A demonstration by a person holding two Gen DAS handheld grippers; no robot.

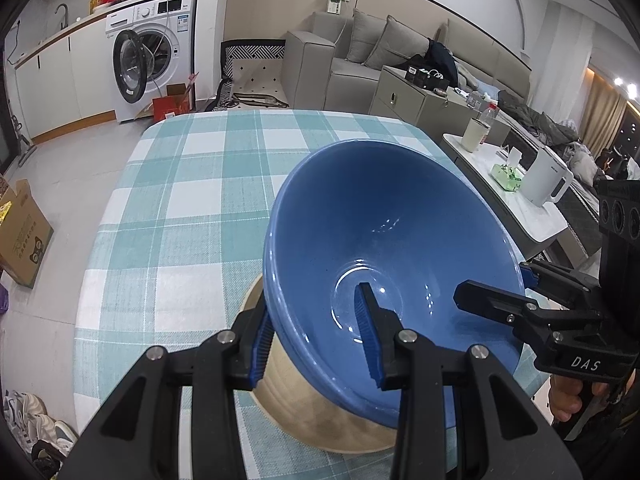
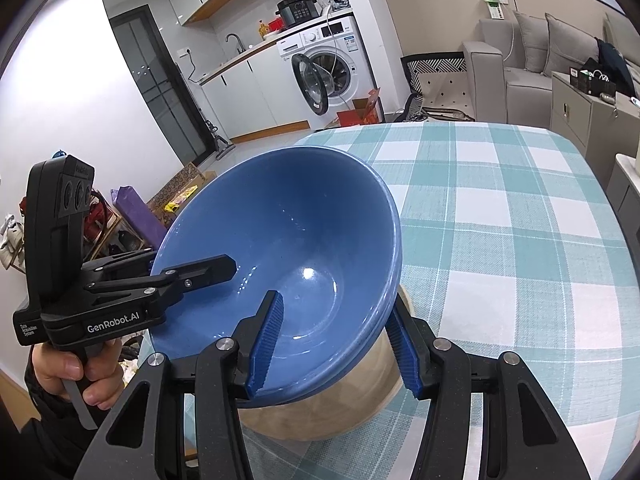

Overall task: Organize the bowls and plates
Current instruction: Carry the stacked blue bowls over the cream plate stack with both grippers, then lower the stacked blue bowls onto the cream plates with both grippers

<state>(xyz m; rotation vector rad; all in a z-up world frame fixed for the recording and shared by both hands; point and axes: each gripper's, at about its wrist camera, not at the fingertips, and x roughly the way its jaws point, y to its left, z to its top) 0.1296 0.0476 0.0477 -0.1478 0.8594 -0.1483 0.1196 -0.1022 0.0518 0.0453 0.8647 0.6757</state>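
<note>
Two grippers, left [image 1: 320,334] and right [image 2: 340,344], clamp their fingers on opposite rims of the glossy blue ceramic bowl [image 1: 384,240] over the checked tabletop [image 1: 192,184]; lower both evenly.

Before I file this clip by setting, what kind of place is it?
Most likely a small open-plan home: a washing machine under a kitchen counter with a sink tap, a grey sofa, and a table with a checked tablecloth.
</note>
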